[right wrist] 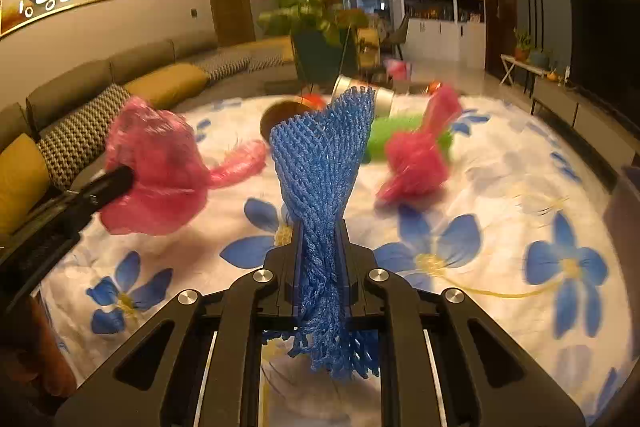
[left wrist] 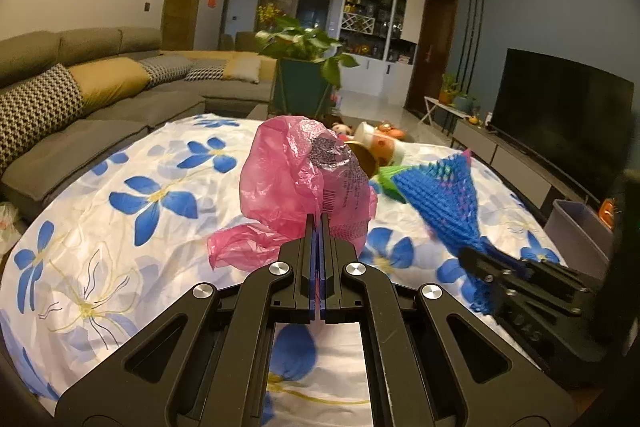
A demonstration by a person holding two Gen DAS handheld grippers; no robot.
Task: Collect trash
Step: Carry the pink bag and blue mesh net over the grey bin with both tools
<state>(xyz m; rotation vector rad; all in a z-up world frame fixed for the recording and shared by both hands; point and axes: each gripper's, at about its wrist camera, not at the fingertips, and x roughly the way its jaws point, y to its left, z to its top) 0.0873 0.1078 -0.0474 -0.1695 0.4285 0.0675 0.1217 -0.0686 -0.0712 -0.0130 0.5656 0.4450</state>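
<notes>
My left gripper [left wrist: 319, 217] is shut on a crumpled pink plastic bag [left wrist: 296, 171], which billows up just above the flowered tablecloth [left wrist: 120, 239]. In the right wrist view that bag [right wrist: 160, 163] hangs at the left on the left gripper [right wrist: 120, 179]. My right gripper [right wrist: 320, 223] is shut on a blue foam net [right wrist: 320, 155]; the net stands up between the fingers and trails out behind them. In the left wrist view the net [left wrist: 440, 195] and the right gripper [left wrist: 472, 257] sit to the right of the bag.
On the cloth [right wrist: 500, 187] farther back lie a second pink wad [right wrist: 416, 159], a green foam net [right wrist: 400, 131], a metal can [right wrist: 380, 99] and a brown round object [right wrist: 276, 119]. A grey bin [left wrist: 576, 227] stands off the table's right edge, a sofa [left wrist: 80, 131] to the left.
</notes>
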